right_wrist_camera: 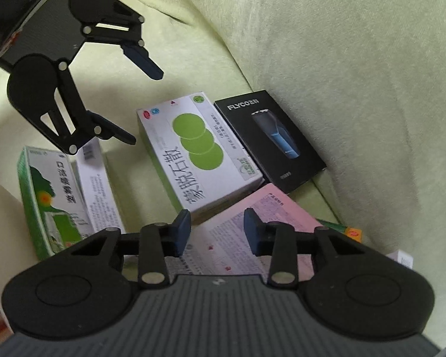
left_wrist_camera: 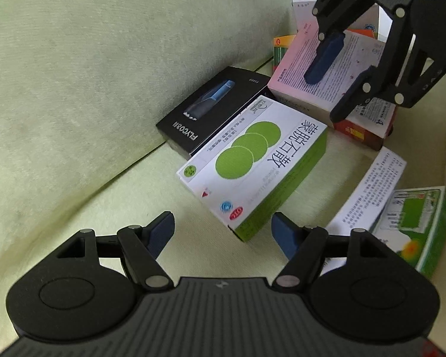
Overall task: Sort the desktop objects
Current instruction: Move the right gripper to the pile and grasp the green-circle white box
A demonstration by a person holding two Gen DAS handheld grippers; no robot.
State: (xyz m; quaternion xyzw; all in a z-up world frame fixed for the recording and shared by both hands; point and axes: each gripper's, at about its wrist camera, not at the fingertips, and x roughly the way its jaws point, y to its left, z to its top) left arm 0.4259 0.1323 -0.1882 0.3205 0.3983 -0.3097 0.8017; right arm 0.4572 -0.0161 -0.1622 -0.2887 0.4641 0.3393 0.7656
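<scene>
Several boxes lie on a pale green sofa seat. A white and green box with three green circles (left_wrist_camera: 252,163) (right_wrist_camera: 199,148) lies in the middle, and its near corner points between the fingers of my open left gripper (left_wrist_camera: 224,235) (right_wrist_camera: 142,105). A black FLYCO box (left_wrist_camera: 211,110) (right_wrist_camera: 270,136) lies beside it, against the back cushion. My right gripper (right_wrist_camera: 217,233) (left_wrist_camera: 327,95) is open just above the printed top of a pink and white box (right_wrist_camera: 252,217) (left_wrist_camera: 321,71). Nothing is held. I cannot tell whether its fingers touch the box.
A green box (left_wrist_camera: 416,226) (right_wrist_camera: 50,196) and a white printed box (left_wrist_camera: 371,190) (right_wrist_camera: 98,184) lie on my left gripper's right. A red box (left_wrist_camera: 359,134) sits under the pink one. A green and yellow pack (left_wrist_camera: 282,50) is behind it. The back cushion (left_wrist_camera: 104,59) rises behind.
</scene>
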